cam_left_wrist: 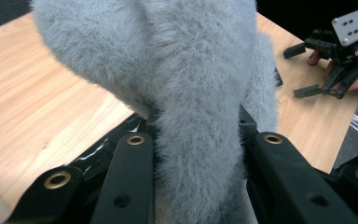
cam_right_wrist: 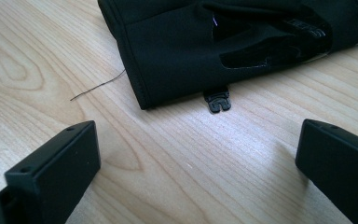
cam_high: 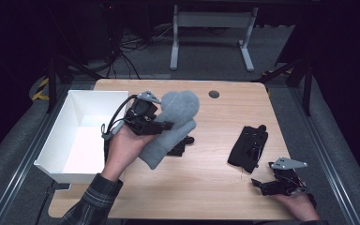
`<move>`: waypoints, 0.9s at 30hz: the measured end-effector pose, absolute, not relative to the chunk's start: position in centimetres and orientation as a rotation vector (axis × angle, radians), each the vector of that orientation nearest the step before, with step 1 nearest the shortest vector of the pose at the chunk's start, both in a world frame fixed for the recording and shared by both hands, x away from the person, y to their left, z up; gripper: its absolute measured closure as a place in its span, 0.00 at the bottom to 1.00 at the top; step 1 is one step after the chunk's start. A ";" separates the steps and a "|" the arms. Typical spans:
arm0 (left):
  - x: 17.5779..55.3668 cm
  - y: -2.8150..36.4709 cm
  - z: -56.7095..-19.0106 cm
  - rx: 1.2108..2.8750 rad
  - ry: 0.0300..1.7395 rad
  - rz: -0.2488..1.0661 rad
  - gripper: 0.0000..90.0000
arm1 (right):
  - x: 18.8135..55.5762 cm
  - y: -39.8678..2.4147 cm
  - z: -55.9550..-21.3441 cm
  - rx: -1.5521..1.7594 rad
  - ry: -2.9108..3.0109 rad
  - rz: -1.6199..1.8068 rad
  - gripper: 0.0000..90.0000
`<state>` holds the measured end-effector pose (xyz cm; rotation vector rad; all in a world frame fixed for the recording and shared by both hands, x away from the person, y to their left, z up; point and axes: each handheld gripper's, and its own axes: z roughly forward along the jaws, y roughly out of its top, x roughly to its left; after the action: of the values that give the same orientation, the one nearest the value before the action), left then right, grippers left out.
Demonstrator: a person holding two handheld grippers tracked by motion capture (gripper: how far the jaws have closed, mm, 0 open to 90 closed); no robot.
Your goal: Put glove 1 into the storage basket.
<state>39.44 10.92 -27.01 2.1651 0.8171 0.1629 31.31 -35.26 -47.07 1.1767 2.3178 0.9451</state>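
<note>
In the high view the left gripper [cam_high: 165, 125] holds a grey mitten [cam_high: 171, 126] above the table [cam_high: 206, 187], with a white box [cam_high: 82, 133] at nine o'clock of it. In the left gripper view the jaws pinch the mitten's fuzzy middle. In the right gripper view the right gripper [cam_right_wrist: 198, 163] has its jaws spread wide and empty, a black glove [cam_right_wrist: 223, 42] at twelve o'clock.

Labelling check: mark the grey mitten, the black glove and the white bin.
grey mitten [cam_high: 178, 112], high view, on its fuzzy rounded end above the left tongs.
black glove [cam_high: 247, 147], high view, on the middle of its body.
white bin [cam_high: 56, 136], high view, on its left wall.
</note>
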 end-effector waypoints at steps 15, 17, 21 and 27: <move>39.5 17.3 -25.1 2.105 0.953 0.241 0.78 | 31.3 -35.3 -47.1 1.173 2.318 0.948 0.00; 39.5 18.3 -25.1 2.098 0.974 0.256 0.78 | 31.3 -35.3 -47.1 1.173 2.319 0.948 0.00; 39.4 20.6 -25.2 2.074 1.025 0.276 0.78 | 31.3 -35.3 -47.1 1.173 2.320 0.948 0.00; 39.1 23.2 -25.4 2.036 1.081 0.297 0.78 | 31.3 -35.2 -47.1 1.173 2.320 0.948 0.00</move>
<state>39.11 23.18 -25.39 2.0364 1.0815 0.2967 31.34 -35.24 -47.08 1.1726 2.3198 0.9482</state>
